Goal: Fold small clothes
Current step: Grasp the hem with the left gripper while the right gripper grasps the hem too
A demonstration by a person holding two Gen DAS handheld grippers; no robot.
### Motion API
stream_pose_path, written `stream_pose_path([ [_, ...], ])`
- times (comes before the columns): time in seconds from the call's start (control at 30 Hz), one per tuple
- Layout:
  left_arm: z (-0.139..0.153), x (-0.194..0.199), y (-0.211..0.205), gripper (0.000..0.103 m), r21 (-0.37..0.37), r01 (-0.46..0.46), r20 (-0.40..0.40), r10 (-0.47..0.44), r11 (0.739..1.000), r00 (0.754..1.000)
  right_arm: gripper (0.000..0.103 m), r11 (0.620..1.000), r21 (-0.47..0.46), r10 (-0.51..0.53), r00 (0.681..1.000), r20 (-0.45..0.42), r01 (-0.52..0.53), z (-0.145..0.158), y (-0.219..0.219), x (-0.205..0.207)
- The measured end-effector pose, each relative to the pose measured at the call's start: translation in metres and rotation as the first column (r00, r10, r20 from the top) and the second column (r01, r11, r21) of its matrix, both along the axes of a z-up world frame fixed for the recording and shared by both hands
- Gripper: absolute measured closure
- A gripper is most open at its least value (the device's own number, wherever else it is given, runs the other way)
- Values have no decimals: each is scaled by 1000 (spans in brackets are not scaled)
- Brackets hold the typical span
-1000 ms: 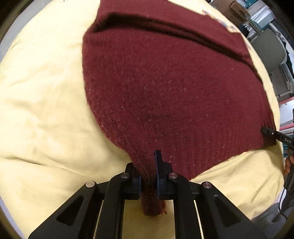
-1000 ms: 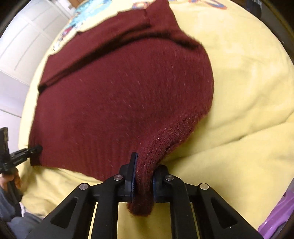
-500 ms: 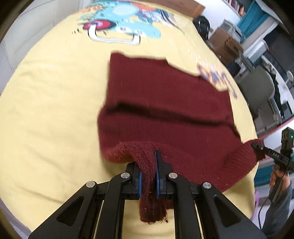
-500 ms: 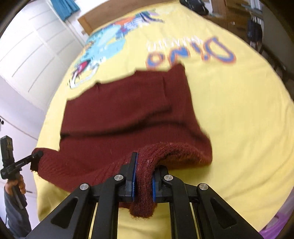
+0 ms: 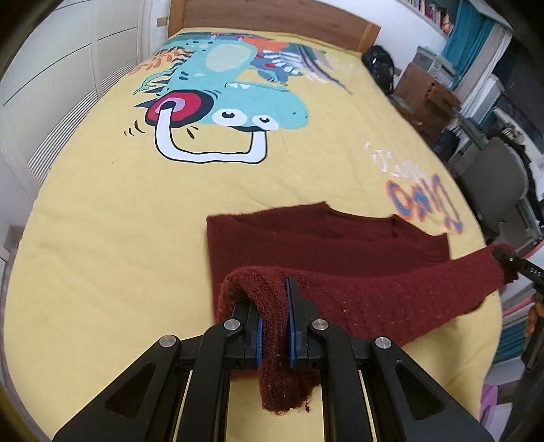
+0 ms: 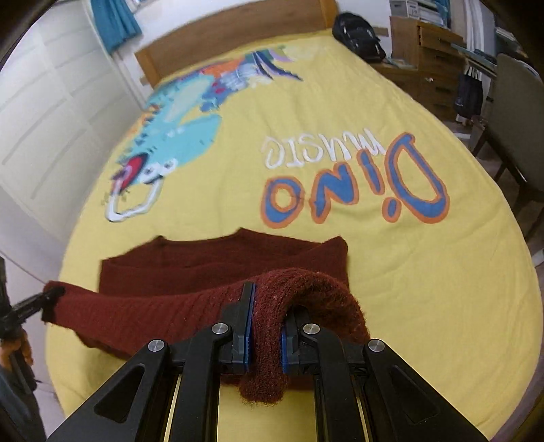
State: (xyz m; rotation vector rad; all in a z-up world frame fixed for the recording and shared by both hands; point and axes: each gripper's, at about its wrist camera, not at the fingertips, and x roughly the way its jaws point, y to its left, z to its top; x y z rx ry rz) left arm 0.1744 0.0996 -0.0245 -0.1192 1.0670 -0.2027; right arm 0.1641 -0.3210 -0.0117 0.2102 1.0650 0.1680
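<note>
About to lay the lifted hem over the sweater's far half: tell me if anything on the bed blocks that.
Nothing visible does. Both grippers, left gripper and right gripper, clamp the maroon sweater; only bare yellow bedspread surrounds it.

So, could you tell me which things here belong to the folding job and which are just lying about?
Part of the job:
- maroon knitted sweater
- left gripper, shut on its hem
- right gripper, shut on its hem
- yellow bedspread, the folding surface

Just lying about:
- black backpack
- wooden drawers
- grey chair

Your dark red knit sweater point(image 5: 326, 238) lies partly flat on the bed, its ribbed hem lifted and stretched above it.
</note>
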Motion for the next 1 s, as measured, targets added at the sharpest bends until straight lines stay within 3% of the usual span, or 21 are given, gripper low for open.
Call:
stream_pose_path([
  [0.23, -50, 46, -12, 94, 66, -22, -78, 27, 998, 997, 92, 999, -48, -9, 992, -126, 3, -63, 12, 46],
  [0.5, -88, 62, -20, 92, 176, -60, -100, 79, 983, 992, 88, 997, -77, -37, 988, -153, 26, -97, 16, 59],
  [0.63, -93, 66, -22, 89, 212, -69, -124, 97, 975, 988, 69, 993, -116, -40, 991, -129, 25, -96, 21, 58],
  [0.67, -93, 67, -21, 86, 207, -76, -133, 105, 975, 985, 52, 993, -115, -38, 991, -128, 23, -96, 21, 57],
  [0.7, -92, 67, -21, 83, 200, -81, -134, 109, 976, 985, 41, 993, -113, -34, 992, -123, 20, -94, 22, 56],
  [0.73, -89, 67, -21, 74, 190, -84, -131, 110, 978, 985, 27, 993, -116, -32, 994, -107, 19, -91, 23, 54],
  [0.83, -73, 64, -22, 37, 149, -86, -100, 102, 985, 990, 24, 993, -119, -14, 998, -58, 7, -76, 28, 46],
  [0.93, -56, 58, -30, 31, 148, -78, -48, 86, 986, 995, 19, 992, -127, 19, 1000, -16, -21, -62, 38, 36],
  [1.0, -46, 53, -37, 15, 130, -58, -31, 62, 990, 998, 14, 991, -127, 46, 999, 9, -45, -56, 48, 29],
])
